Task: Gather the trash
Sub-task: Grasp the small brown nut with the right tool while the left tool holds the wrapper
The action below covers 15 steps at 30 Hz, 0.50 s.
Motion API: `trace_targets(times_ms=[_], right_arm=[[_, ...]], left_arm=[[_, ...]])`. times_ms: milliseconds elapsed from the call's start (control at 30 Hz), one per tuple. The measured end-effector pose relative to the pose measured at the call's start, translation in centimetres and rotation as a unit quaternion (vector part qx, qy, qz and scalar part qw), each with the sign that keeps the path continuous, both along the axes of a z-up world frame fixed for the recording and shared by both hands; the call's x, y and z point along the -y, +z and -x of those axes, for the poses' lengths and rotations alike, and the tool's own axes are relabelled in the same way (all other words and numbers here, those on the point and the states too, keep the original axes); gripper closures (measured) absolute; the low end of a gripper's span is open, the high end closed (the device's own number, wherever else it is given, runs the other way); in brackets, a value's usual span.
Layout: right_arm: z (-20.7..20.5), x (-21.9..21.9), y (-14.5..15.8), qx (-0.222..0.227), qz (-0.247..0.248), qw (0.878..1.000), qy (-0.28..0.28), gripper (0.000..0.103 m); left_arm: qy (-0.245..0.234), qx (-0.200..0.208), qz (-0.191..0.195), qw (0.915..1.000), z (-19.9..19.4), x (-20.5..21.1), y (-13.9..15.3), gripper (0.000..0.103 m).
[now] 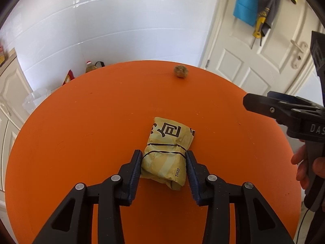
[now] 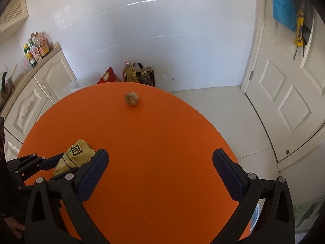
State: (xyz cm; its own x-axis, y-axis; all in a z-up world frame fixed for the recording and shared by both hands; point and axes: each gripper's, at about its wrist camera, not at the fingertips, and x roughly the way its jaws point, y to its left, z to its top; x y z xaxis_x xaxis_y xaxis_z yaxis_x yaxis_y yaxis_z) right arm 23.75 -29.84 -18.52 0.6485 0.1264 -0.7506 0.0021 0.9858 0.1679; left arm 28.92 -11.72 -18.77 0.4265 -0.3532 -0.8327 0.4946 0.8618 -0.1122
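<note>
A crumpled yellow food wrapper with dark print lies on the round orange table. My left gripper straddles its near half, and both dark pads touch the wrapper's sides, so it is shut on the wrapper. The right wrist view shows the same grip at the lower left, around the wrapper. A small brown crumpled ball sits near the table's far edge, and it also shows as the ball in the left wrist view. My right gripper hangs open over bare orange table, with nothing between its fingers.
A white panelled door with hanging cloths stands at the right. White cabinets with bottles on top run along the left. An oil bottle and bags stand on the floor behind the table. A person's hand holds the right gripper's handle.
</note>
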Motion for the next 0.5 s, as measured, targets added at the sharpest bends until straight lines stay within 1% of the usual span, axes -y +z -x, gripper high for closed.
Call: trace_targets(times_ms=[67, 200, 400, 500], right_arm=[[-1.2, -0.5, -0.4, -0.002, 0.001, 1.0, 0.008, 0.0], [-4.0, -1.6, -1.1, -0.003, 0.002, 1.0, 0.023, 0.0], [-7.9, -3.4, -2.4, -0.009, 0.008, 0.999, 0.036, 0.001], [-9.4, -4.2, -2.7, -0.012, 0.012, 0.999, 0.045, 0.011]], left_arm=[[0.018, 0.003, 0.007, 0.9998, 1.0, -0.6, 0.2, 0.065], [0.058, 0.014, 0.016, 0.9981, 0.4, -1.7, 0.7, 0.066], [0.11, 0.029, 0.019, 0.9933, -0.4, -3.2, 1.1, 0.066], [0.132, 0.032, 0.024, 0.9905, -1.3, -3.9, 1.2, 0.066]])
